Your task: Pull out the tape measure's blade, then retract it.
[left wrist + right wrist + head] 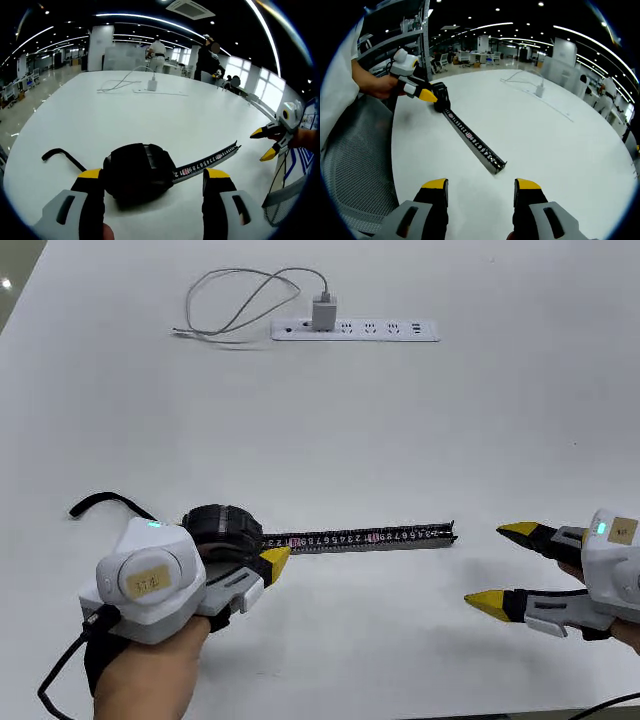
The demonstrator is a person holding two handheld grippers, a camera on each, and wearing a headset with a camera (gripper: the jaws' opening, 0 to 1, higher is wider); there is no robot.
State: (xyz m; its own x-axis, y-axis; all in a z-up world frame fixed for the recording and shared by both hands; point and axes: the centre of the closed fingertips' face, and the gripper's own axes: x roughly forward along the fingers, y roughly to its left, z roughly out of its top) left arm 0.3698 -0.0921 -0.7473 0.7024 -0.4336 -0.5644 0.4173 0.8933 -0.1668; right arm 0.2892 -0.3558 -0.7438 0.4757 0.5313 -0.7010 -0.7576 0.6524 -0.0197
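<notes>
on the white surface [400, 420] we hold the left tongs [153, 173] spread around the black tape measure [222, 528], one jaw against its case, the other just clear. our right tongs [502, 565] sit spread and empty near the tip of the pulled-out blade [370, 537], which lies flat.

In the head view, the left gripper [245, 537] hides the near side of the tape measure case [222, 523] at 7 o'clock, and its own far finger. The right gripper [498, 564] is cropped at 4 o'clock. The blade [370, 537] carries numerals too small to read.
</notes>
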